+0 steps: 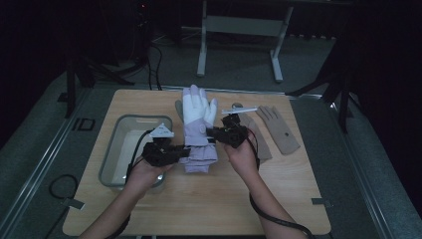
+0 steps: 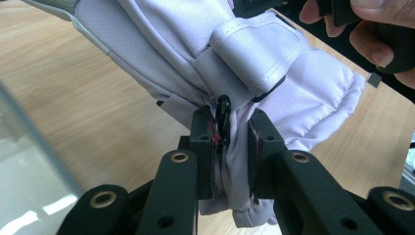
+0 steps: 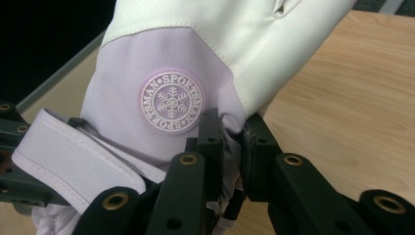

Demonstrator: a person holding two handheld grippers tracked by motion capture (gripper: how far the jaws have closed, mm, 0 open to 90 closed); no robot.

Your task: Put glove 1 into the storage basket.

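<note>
The glove (image 1: 198, 130) hangs at the centre of the high view, its long axis going from the cuff at the bottom to the fingers at the top. The 2 grippers pinch the cuff from both sides, left gripper (image 1: 183, 152) lower, right gripper (image 1: 213, 132) higher. The bin (image 1: 117, 130) lies to the left, nearer the left hand.
</note>
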